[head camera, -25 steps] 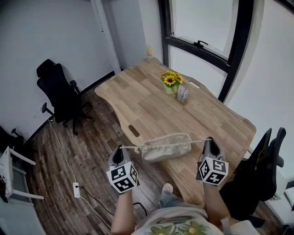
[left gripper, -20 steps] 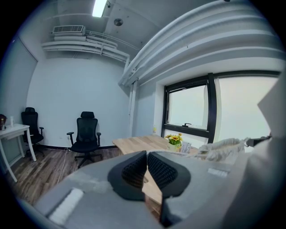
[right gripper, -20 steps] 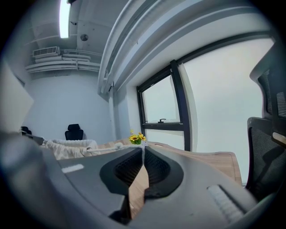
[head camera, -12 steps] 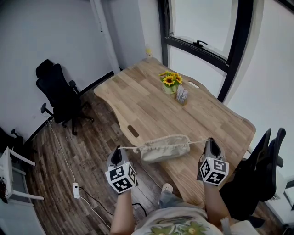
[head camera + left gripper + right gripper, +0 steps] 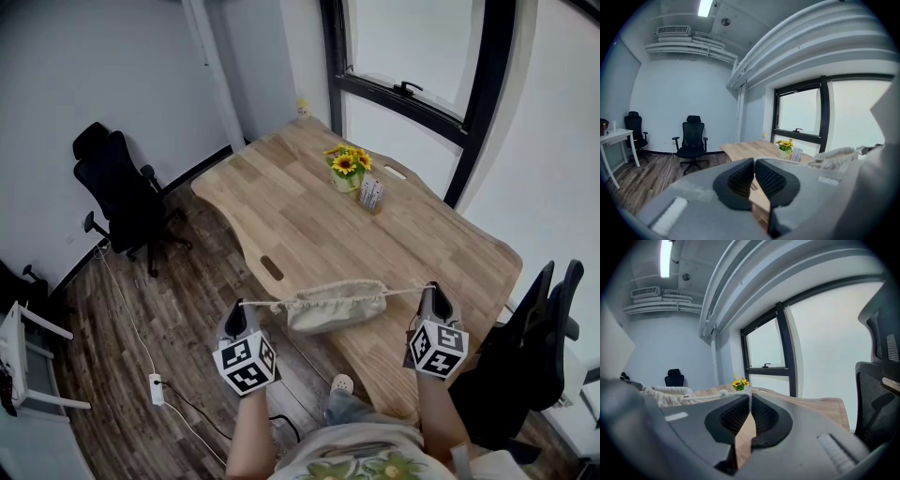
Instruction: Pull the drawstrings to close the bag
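Observation:
A cream drawstring bag hangs stretched over the near edge of the wooden table, its mouth gathered into folds. A cord runs out of each end. My left gripper is shut on the left drawstring, beyond the table's edge above the floor. My right gripper is shut on the right drawstring, held taut. In the right gripper view the cord leads from the closed jaws to the bag. The left gripper view shows the bag at the right, its jaws pressed together.
A pot of sunflowers and a small card holder stand at the table's far side. Black office chairs sit at the left wall and close at my right. A power strip lies on the floor.
The bag's mouth has drawn slightly tighter and a bit more cord shows at the left. Both hands have hardly moved.

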`<state>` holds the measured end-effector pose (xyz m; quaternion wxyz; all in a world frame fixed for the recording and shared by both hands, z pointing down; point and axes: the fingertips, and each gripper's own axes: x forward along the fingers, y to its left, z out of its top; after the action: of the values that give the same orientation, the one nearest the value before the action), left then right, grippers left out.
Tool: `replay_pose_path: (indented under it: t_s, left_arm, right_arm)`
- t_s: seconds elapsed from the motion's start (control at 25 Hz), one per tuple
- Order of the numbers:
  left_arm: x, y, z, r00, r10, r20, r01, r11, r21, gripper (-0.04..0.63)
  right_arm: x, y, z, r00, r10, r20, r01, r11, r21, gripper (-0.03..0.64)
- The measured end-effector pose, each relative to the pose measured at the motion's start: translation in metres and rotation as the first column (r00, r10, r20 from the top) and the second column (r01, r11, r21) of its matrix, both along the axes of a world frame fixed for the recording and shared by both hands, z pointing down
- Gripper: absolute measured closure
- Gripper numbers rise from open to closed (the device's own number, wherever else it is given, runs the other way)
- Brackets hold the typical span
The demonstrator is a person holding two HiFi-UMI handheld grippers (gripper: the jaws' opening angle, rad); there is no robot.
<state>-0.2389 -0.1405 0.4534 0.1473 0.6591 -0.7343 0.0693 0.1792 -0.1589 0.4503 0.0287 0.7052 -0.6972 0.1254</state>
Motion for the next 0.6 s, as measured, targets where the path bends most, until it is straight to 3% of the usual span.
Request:
replay_pose_path:
  t_s: [0.6]
  left_arm:
    - [-0.0031,0.0048,0.0012,1.000,-0.012,-0.007,0.012,1.000,-0.001,0.581]
  right_arm:
    - [0.0084,0.0008,0.0033,1.000,0.019,-0.004,-0.019,1.000,-0.012,0.601]
